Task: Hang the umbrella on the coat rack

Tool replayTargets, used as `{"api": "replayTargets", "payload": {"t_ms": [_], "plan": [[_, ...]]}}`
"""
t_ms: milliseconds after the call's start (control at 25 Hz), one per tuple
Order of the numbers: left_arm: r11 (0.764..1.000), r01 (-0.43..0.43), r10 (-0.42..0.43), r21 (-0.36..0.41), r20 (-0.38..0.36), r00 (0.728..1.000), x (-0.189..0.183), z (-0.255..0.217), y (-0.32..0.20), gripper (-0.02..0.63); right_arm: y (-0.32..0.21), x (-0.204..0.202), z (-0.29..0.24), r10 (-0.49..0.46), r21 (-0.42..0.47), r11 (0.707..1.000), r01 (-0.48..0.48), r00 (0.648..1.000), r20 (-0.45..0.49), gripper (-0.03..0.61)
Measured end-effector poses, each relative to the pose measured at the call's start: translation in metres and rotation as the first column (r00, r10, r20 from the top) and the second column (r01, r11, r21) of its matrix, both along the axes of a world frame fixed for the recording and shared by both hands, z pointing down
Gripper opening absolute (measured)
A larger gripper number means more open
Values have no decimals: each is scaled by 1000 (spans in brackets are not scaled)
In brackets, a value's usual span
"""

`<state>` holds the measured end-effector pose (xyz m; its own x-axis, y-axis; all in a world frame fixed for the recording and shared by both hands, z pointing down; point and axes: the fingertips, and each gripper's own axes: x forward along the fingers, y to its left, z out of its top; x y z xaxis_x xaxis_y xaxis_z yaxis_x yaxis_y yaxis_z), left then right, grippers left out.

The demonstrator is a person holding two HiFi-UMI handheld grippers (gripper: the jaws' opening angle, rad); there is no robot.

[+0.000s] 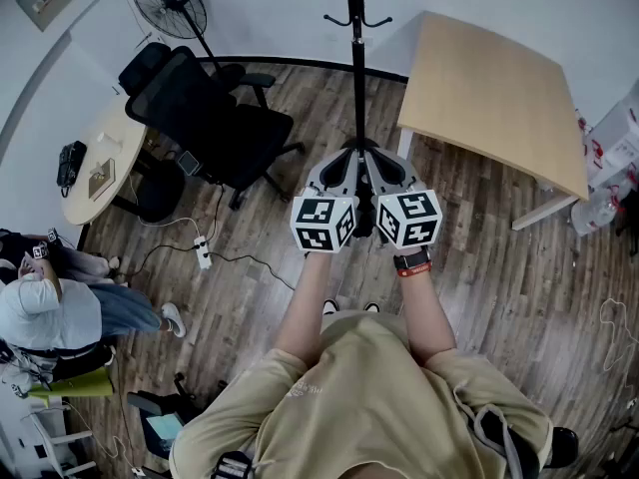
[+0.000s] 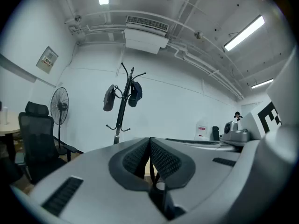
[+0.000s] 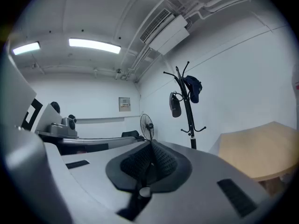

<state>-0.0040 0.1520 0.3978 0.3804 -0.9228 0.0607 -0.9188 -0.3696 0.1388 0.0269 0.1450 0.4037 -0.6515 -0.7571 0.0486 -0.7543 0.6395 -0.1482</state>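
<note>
The grey left gripper and grey right gripper are pointing forward side by side, each with its jaws clenched together on nothing. The dark folded umbrella is hanging from the black metal coat rack, beside a dark blue cap. In the head view the frame edge is cutting off the rack's top.

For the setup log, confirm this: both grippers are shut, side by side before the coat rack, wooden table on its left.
Wrong side: the head view shows the wooden table right of the coat rack. The left gripper and right gripper are indeed shut, side by side before it.
</note>
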Motion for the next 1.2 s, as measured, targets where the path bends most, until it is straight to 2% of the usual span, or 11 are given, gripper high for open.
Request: {"api": "replayTargets", "payload": {"t_ms": [360, 720, 920, 1200], "plan": [[1000, -1, 1, -9, 24, 1000, 26, 10, 10, 26, 4, 32, 10, 22, -21, 1000, -22, 1000, 19, 15], [1000, 11, -10, -24, 19, 1000, 37, 19, -4, 26, -13, 40, 21, 15, -70, 998, -12, 999, 47, 15], [999, 16, -16, -41, 5, 1000, 24, 33, -33, 26, -39, 27, 35, -1, -96, 995, 5, 999, 45, 15], [998, 20, -20, -55, -6, 1000, -4, 43, -104, 26, -108, 0, 45, -3, -110, 994, 5, 1000, 18, 15]]}}
